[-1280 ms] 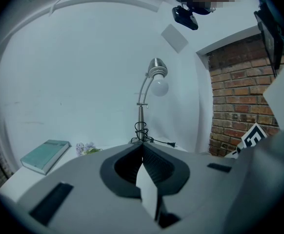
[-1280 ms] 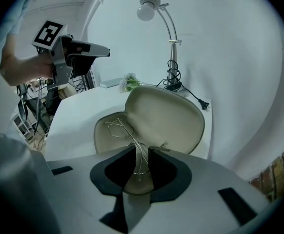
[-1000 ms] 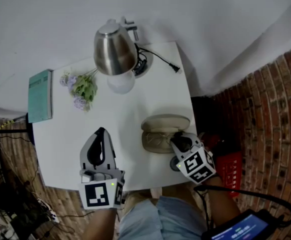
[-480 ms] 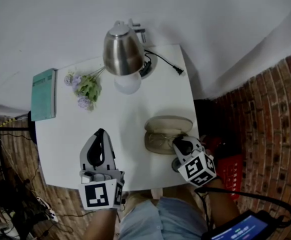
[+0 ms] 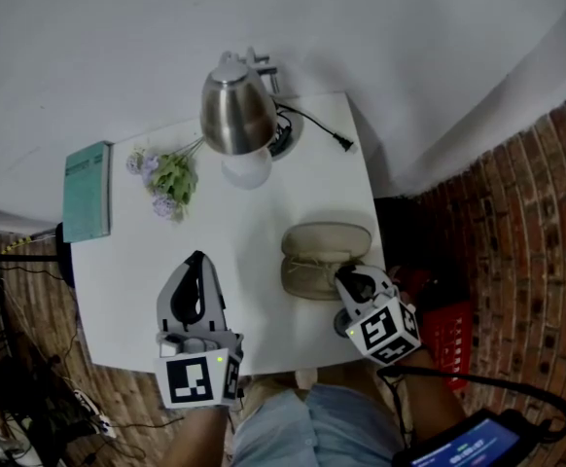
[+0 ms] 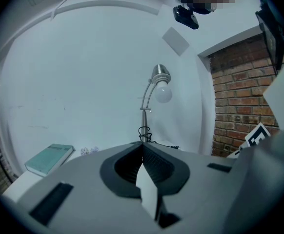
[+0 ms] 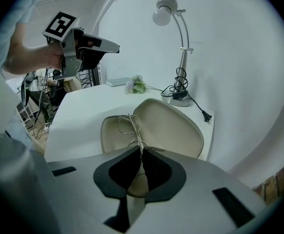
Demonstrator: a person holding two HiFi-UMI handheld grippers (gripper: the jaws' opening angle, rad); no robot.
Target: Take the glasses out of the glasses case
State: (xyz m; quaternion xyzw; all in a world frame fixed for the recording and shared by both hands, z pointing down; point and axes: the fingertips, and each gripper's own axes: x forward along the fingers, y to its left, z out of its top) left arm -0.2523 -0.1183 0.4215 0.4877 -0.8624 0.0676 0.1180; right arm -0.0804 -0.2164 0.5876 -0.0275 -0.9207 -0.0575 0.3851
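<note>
Right gripper (image 7: 142, 150): fingers closing, pinching glasses (image 7: 129, 125) over open glasses case (image 7: 173, 126), bench (image 5: 264, 217) near right; left gripper (image 6: 142, 147): fingers pressed together, empty

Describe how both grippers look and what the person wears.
The left gripper and right gripper are pale grey shells with dark jaw pads, each bearing a white cube with black square markers. The right's jaws are closing, glasses between them. A black cable trails behind it. Clothing is light blue.
</note>
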